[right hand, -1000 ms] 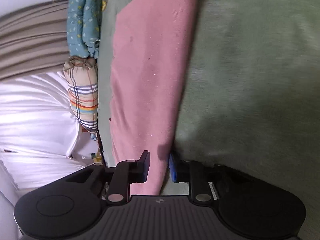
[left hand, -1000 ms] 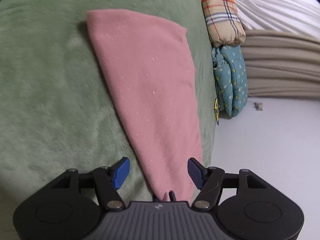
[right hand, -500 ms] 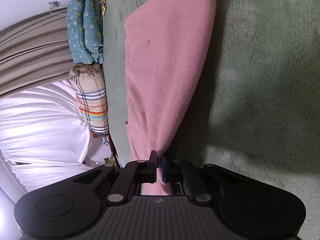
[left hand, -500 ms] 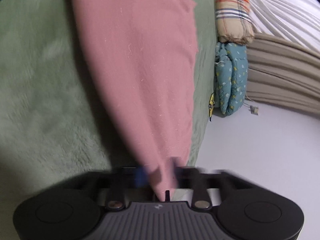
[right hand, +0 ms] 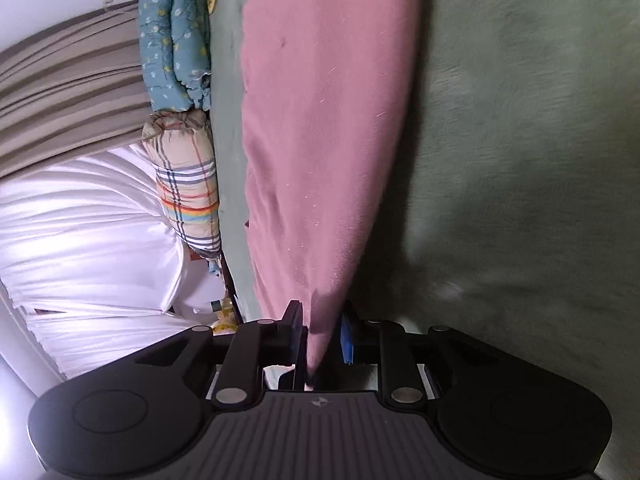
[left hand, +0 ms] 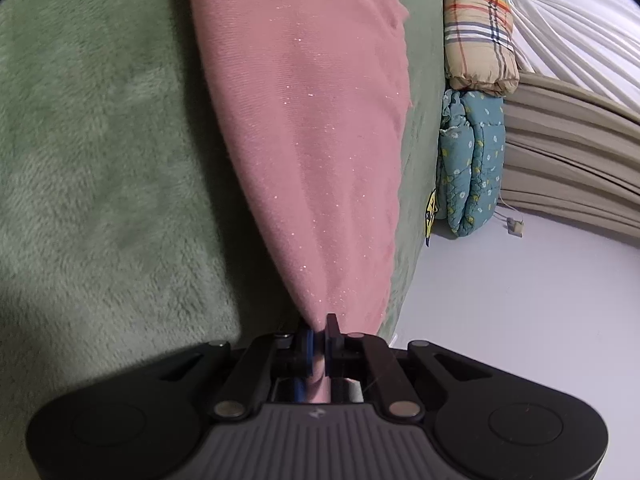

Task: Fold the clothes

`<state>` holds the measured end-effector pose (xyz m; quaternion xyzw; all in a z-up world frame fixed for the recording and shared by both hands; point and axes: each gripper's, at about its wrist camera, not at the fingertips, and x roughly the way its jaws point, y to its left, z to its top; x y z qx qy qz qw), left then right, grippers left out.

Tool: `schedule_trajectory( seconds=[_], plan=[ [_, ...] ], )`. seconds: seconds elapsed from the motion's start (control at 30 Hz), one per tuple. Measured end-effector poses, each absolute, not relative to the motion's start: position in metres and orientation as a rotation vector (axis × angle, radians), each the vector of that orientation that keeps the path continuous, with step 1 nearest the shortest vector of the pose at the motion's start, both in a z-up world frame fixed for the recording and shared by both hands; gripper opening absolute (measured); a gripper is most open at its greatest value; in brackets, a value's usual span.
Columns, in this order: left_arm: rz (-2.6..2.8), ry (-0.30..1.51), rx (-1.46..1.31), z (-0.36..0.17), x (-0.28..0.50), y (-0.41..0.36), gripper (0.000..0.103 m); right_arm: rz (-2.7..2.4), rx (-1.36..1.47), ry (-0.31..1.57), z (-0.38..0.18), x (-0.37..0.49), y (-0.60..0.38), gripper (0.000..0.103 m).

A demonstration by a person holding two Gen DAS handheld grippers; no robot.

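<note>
green plush blanket (left hand: 100, 160) covers the bed | plaid quilt roll (left hand: 478, 24) against teal floral quilt roll (left hand: 472, 160) at the bed's edge | pleated beige curtain (left hand: 568, 152) and white curtain (left hand: 580, 20) behind | small plug, possibly a charger (left hand: 515, 227), on the white wall

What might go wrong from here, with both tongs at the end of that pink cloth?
1. The right tongs stand slightly apart around the pink cloth, so that corner may slip out.
2. The left tongs pinch only a thin bunched tip, which a tug might pull free.
3. The cloth lies close to the green blanket's edge and could slide off.
</note>
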<state>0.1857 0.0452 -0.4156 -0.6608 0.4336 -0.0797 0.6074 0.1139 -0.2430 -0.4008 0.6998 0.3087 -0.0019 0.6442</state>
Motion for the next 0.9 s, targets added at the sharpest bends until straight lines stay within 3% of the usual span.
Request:
schedule_trajectory(
  seconds=[0.9],
  plan=[
    [-0.136, 1.004, -1.526, -0.423, 0.165, 0.059, 0.004, -0.353, 1.540, 0.409, -0.395, 0.041, -0.380, 0.006]
  ],
)
